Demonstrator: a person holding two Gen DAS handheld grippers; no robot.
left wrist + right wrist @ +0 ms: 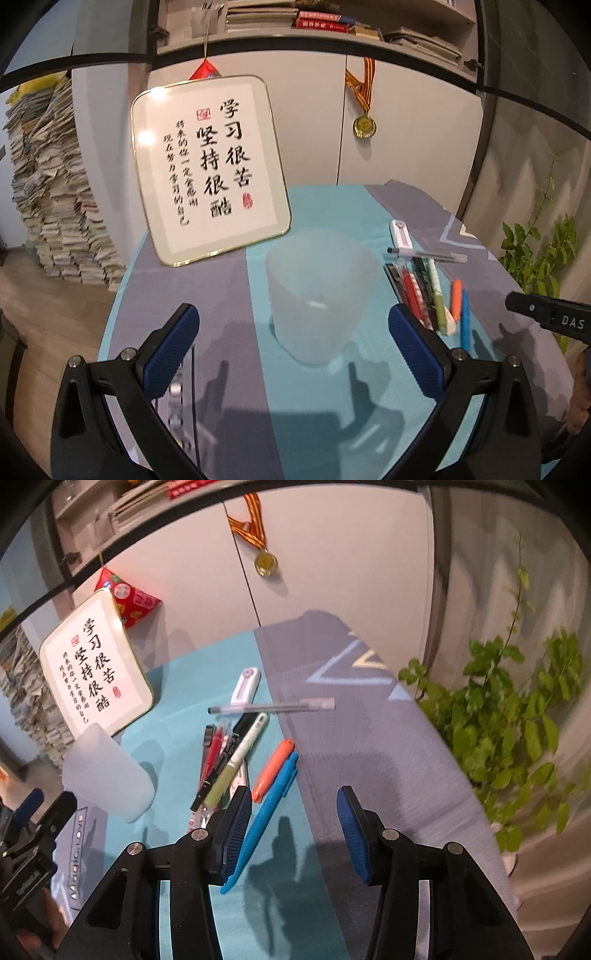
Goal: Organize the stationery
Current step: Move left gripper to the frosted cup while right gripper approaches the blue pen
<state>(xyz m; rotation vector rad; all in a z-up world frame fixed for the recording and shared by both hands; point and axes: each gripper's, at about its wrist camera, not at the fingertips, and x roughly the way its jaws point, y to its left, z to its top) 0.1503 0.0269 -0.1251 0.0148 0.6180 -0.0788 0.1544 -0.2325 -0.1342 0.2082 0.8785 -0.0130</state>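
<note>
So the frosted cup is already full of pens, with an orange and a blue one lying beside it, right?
Not quite: the frosted cup is empty, as the left wrist view shows. The pens all lie on the cloth beside it, including the orange pen and the blue pen.

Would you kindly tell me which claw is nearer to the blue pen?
Right. The right claw hangs open just over the blue pen, while the left claw sits beside the frosted cup, pens off to its side.
</note>
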